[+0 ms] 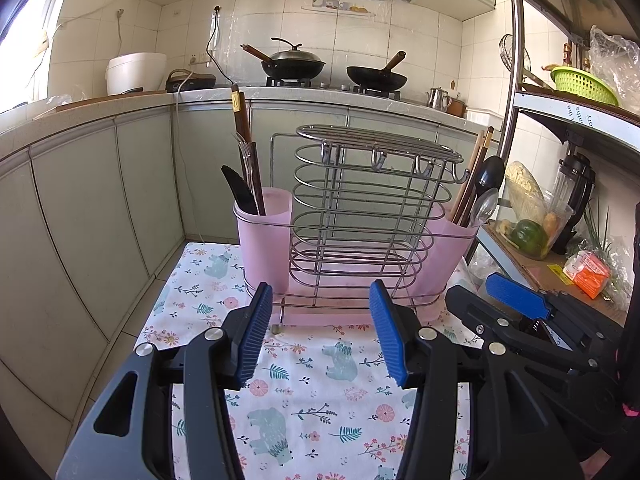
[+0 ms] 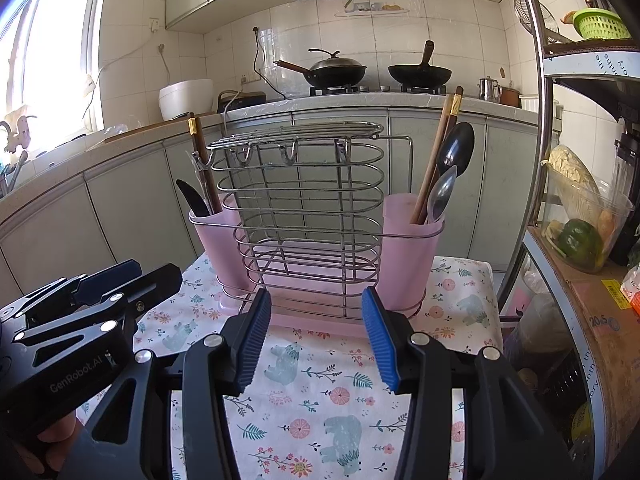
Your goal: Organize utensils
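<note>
My left hand-held gripper (image 1: pixel 318 332) wide, nothing between pads, hovers over near edge of flowered cloth (image 1: pixel 320 408). My right hand-held gripper (image 2: pixel 312 340) also wide, empty, just beside it. Wire rack (image 1: pixel 360 216) stands at far end of cloth. Left pink cup (image 1: pixel 264 236): knife (image 1: pixel 238 190), chopsticks. Right pink cup (image 2: pixel 412 248): chopsticks, black spoon (image 2: pixel 456 148), clear spoon (image 2: pixel 442 192).
</note>
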Available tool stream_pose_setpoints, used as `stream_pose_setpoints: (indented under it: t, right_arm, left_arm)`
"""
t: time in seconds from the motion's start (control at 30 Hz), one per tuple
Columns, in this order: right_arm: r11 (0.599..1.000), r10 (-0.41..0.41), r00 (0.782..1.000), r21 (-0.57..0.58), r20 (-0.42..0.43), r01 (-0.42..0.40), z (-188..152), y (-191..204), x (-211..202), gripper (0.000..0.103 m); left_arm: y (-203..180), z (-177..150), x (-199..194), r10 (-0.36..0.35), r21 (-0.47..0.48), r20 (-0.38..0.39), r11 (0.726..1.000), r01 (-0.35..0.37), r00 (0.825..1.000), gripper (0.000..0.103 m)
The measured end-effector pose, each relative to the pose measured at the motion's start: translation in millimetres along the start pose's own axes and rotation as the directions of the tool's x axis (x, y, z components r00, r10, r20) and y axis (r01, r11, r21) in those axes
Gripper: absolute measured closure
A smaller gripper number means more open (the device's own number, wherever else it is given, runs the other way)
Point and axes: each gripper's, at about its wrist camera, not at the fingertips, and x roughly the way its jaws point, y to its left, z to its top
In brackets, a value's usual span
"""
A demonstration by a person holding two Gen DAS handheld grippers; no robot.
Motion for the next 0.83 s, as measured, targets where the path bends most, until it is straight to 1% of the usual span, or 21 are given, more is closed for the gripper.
stream_pose_setpoints:
  t: [0.5,0.83]
  right_arm:
    - [1.000,0.002,1.000,-0.001,-0.008,-0.002,-3.2,-4.8,3.0,0.056]
    - [1.000,0.003,1.000,-0.007,-0.022,-0.003,-2.8,-8.2,6.7,0.056]
  left_arm:
    - [2.1,-1.8,3.5,0.003,-0.007,-0.005,1.000,-0.003,1.000,0.052]
    - [7.2,-0.6,9.9,-0.002,-0.013,-0.033,1.000,0.002,0.999,0.052]
